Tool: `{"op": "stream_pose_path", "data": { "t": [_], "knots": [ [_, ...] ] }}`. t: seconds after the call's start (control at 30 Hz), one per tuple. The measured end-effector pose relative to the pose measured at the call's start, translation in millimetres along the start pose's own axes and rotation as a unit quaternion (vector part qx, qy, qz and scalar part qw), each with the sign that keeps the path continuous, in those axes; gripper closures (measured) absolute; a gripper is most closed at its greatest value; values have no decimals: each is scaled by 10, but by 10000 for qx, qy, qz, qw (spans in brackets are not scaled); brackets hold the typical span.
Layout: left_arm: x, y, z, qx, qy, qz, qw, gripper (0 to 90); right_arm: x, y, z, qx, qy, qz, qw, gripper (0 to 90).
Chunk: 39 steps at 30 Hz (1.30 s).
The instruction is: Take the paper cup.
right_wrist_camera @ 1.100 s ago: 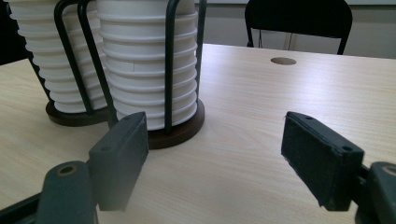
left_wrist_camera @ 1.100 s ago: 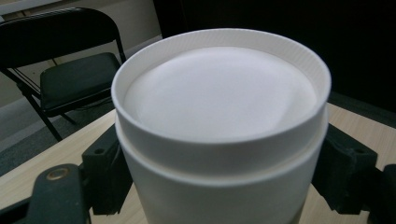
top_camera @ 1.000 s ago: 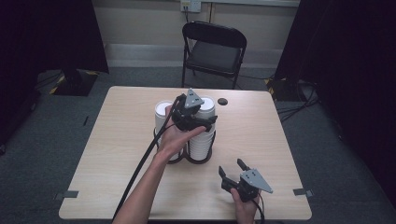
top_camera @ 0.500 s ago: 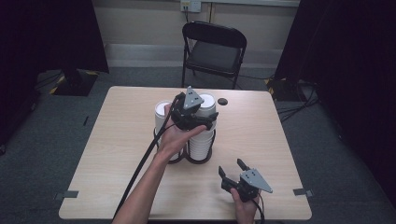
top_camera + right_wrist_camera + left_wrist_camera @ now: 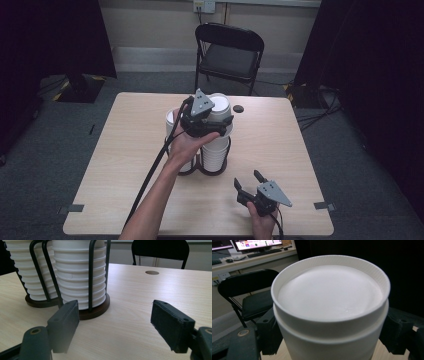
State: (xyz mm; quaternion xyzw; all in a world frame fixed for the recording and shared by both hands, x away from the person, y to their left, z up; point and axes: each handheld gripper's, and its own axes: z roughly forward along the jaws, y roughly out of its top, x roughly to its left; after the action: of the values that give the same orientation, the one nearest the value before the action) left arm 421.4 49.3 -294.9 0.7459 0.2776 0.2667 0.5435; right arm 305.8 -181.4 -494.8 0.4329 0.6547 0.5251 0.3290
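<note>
From above, on the wooden table (image 5: 125,150): my left gripper (image 5: 206,120) is clamped on the top white cup (image 5: 222,107) of the right-hand stack in the black wire cup rack (image 5: 212,167), which stands near the table's middle; a second stack (image 5: 172,120) stands just beside it, partly hidden by my hand. My right gripper (image 5: 247,181) rests near the front edge, jaws spread with nothing between them, well apart from the rack; bare tabletop lies to either side. A folding chair (image 5: 227,55) stands beyond the far edge, near a small dark hole (image 5: 238,108) in the table. Left gripper view: cup (image 5: 329,302) upside down, base toward the lens, a jaw pressed to each side; lower wall cut off. Right gripper view: rack (image 5: 90,277) ahead and left, both stacks cut off at the top, open table between my parted jaws and to the right.
</note>
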Motion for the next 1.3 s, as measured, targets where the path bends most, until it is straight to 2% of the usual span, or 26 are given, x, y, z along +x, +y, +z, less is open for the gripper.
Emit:
{"op": "stream_pose_path", "data": {
  "t": [0.17,0.43,0.6,0.73,0.87,1.0,1.1,1.2,1.3],
  "knots": [
    [4,31,-49,-172,-56,-82,9998,196,1,0,0,-1,-4,-2,10000,223],
    [24,112,-124,-339,-4,-112,9994,196,1,0,0,-1,-3,-3,10000,223],
    [38,163,-203,-539,5,-164,9984,197,1,0,-1,-4,-4,-5,10000,223],
    [54,192,-282,-669,-157,-253,9973,196,4,0,0,6,-6,-5,10000,223],
    [61,224,-372,-813,-161,-307,9961,197,2,0,-1,-12,-11,5,10000,223],
    [54,244,-449,-842,-169,-271,9959,196,4,-1,-1,-10,-11,0,10000,223],
    [35,230,-510,-866,-257,-375,9952,196,1,-1,-2,-18,-2,-4,10000,223],
    [-19,180,-551,-833,-251,-268,9958,196,3,-1,-1,-16,-12,-6,10000,223],
    [-55,131,-590,-827,-288,-289,9957,196,5,0,0,-7,-16,-12,10000,223]
  ]
}}
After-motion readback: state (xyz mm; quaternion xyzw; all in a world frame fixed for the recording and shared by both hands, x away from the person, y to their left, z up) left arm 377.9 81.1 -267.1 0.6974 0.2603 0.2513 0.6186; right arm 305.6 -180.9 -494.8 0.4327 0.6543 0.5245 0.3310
